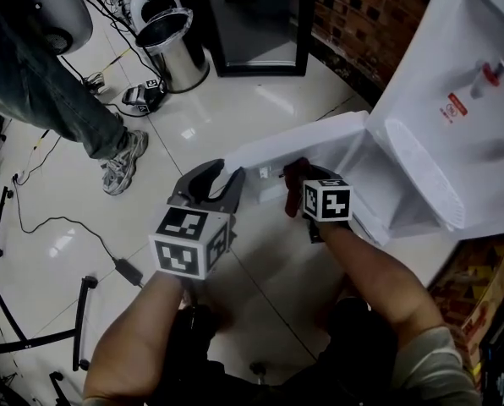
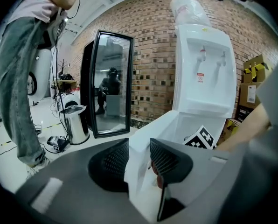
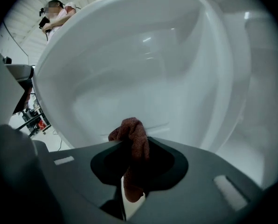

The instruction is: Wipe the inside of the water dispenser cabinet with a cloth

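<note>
The white water dispenser (image 1: 455,100) stands at the right with its lower cabinet door (image 1: 303,138) swung open. My left gripper (image 1: 227,178) is shut on the door's free edge; in the left gripper view the white door edge (image 2: 138,164) fills the gap between both pads of the left gripper (image 2: 139,157). A reddish-brown cloth (image 1: 295,176) is bunched in my right gripper (image 1: 298,189), just inside the door near the cabinet opening (image 1: 396,193). The right gripper view shows the right gripper (image 3: 129,155) shut on the cloth (image 3: 132,136), close to a curved white inner surface (image 3: 143,73).
A person in jeans and a sneaker (image 1: 121,163) stands at the left on the tiled floor. A steel bin (image 1: 178,49) and a black-framed glass door (image 1: 256,24) are at the back. Cables (image 1: 66,227) trail across the floor. Cardboard boxes (image 1: 489,286) sit at the right.
</note>
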Available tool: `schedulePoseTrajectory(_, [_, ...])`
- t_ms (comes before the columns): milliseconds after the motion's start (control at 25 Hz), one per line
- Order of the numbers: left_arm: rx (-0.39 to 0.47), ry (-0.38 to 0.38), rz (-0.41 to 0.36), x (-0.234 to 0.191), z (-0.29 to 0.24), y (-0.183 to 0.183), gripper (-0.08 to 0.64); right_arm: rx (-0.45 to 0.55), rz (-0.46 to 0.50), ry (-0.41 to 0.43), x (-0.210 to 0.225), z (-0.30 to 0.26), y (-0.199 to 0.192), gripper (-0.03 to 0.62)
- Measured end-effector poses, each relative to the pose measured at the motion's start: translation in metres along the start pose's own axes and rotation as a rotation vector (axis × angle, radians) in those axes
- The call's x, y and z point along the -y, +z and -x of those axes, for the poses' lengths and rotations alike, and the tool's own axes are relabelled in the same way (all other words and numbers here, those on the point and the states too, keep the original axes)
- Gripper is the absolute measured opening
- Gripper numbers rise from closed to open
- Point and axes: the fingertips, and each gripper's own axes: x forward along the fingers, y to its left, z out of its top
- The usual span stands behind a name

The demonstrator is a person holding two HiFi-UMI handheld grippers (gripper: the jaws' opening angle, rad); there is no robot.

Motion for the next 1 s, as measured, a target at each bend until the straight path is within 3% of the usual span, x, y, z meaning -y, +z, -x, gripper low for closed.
schedulePoseTrajectory(280, [-0.006, 0.006, -0.007, 0.0, 0.0, 0.0, 0.143, 0.043, -0.09, -0.173, 0.076, 0.026, 0.008, 0.097])
schedulePoseTrajectory(520, [-0.008, 0.013, -0.005, -0.001, -0.002, 0.001, 0.143, 0.062, -0.112, -0.258, 0.111, 0.053, 0.004, 0.097])
schedulePoseTrajectory(880, [-0.006, 0.009, -0.007, 0.0, -0.001, 0.0, 0.141, 0.066, -0.095, -0.269, 0.121, 0.051, 0.007, 0.097])
schedulePoseTrajectory(1000, [-0.008, 0.005, -0.006, 0.0, -0.001, 0.0, 0.141, 0.052, -0.045, -0.228, 0.103, 0.05, 0.002, 0.097])
